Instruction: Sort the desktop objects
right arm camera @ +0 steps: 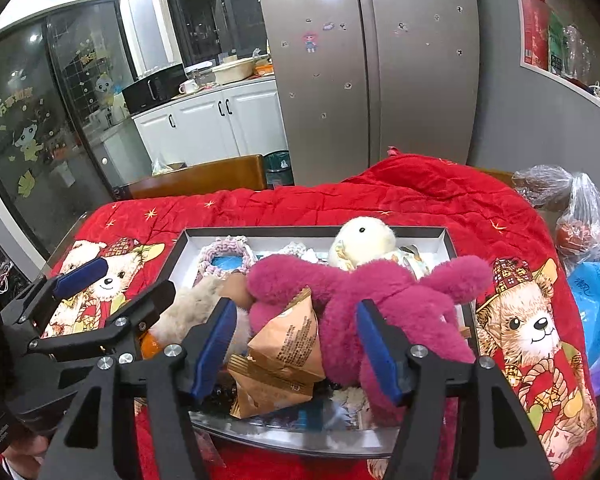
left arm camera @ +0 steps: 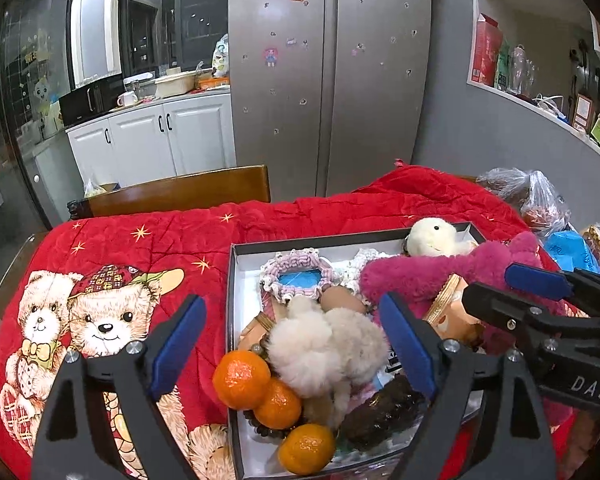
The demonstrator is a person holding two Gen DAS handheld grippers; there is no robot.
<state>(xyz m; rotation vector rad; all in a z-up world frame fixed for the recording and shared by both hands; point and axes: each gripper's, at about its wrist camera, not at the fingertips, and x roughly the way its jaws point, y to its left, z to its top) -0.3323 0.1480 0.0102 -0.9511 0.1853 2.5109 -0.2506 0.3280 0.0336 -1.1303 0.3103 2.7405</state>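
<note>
Your left wrist view alone shows three orange mandarins (left arm camera: 241,379) at the near left corner of the tray, a dark brown lumpy item (left arm camera: 380,414) beside them, and a brown egg-shaped object (left arm camera: 342,299). Your right wrist view alone shows the full spread of the magenta plush toy and the printed face of the packet.

Red quilted blanket with teddy-bear print (left arm camera: 112,264) (right arm camera: 440,204): covers the table; bears the tray.

Shallow rectangular tray, dark rim, white inside (left arm camera: 236,256) (right arm camera: 188,236): lies on the blanket, crowded. Contents:
- Magenta plush toy with long limbs (left arm camera: 412,276) (right arm camera: 384,300): sprawls across the right half, over other items.
- Fluffy cream plush (left arm camera: 324,350) (right arm camera: 192,308): near left part, touching the mandarins.
- Pale yellow plush chick with a black eye (left arm camera: 434,236) (right arm camera: 364,238): far right corner, behind the magenta toy.
- Tan paper snack packet (left arm camera: 450,312) (right arm camera: 288,336): leans against the magenta toy.
- Pink and white crocheted basket with a blue centre (left arm camera: 298,276) (right arm camera: 226,258): far left part.

Left gripper (left arm camera: 292,344) (right arm camera: 132,286): your jaws stand wide apart above the near left of the tray, straddling the cream plush and mandarins; whether a pad touches anything cannot be told.

Right gripper (right arm camera: 296,348) (left arm camera: 500,284): your jaws stand wide apart over the near edge, framing the packet and the magenta toy's lower body, holding nothing.
</note>
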